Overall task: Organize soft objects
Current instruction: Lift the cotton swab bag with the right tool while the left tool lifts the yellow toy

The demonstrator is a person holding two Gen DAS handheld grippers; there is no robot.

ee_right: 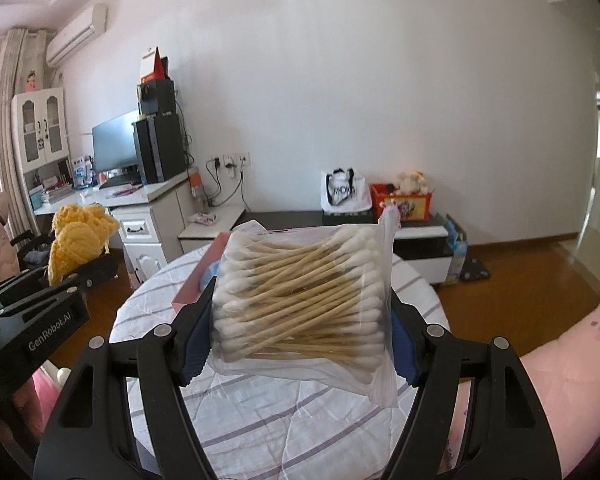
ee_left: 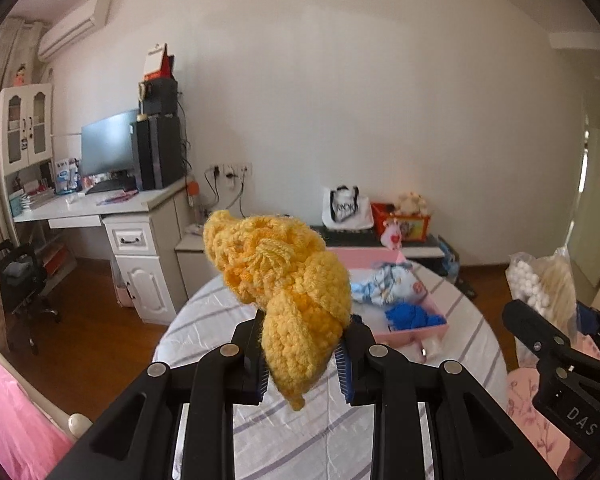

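Left wrist view: left gripper (ee_left: 304,354) is clamped narrow on yellow crochet piece (ee_left: 284,280), lifted over the striped table (ee_left: 204,320); right gripper (ee_right: 300,336) pinches bag of cotton swabs (ee_right: 300,296), also airborne. Best approach: carry both level, lower w/o squeezing. Pink box (ee_left: 416,330) already holds blue knit item (ee_left: 412,316) & printed cloth (ee_left: 388,284).

White wall (ee_left: 360,100), wooden floor (ee_right: 520,276); white desk (ee_left: 140,204), monitor (ee_left: 108,142)
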